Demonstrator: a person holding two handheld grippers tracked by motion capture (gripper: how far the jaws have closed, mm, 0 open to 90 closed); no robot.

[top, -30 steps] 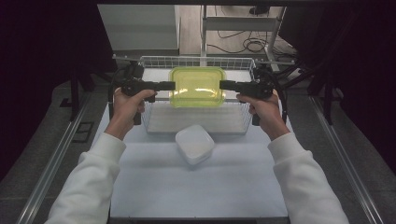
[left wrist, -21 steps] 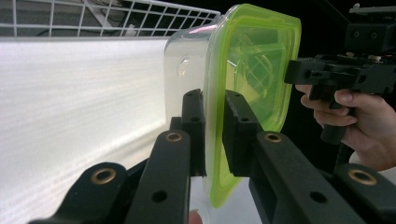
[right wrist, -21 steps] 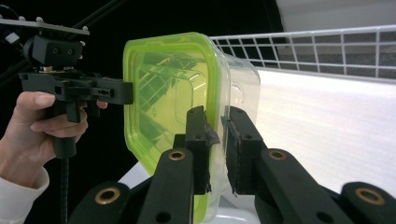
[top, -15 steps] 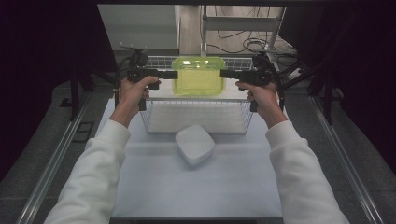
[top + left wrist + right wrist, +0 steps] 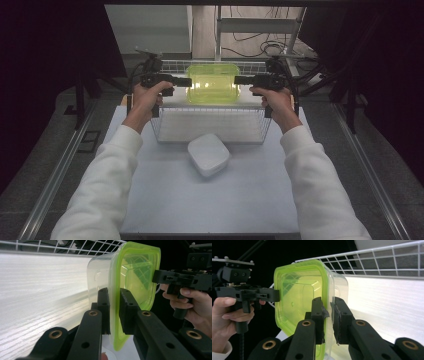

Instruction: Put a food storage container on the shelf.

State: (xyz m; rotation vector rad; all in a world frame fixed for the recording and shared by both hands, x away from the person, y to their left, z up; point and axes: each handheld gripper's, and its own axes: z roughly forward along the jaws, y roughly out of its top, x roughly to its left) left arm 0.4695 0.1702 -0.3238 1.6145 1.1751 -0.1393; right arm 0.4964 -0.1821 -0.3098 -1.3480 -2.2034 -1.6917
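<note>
Container clamped between both claws

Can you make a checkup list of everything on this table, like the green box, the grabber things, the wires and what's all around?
Surface: white table top, bare at the front.
Job's things: clear container with a green lid, held up over the far part of the wire basket.
Clutter: white rounded lid-like dish on the table, in front of the basket.
Grippers: left gripper and right gripper each pinch the container's rim from opposite sides.
Cables: black cables lie on the floor beyond the table; one trails from each gripper.
Surroundings: dark curtains at both sides, metal rails along the table's edges.
</note>
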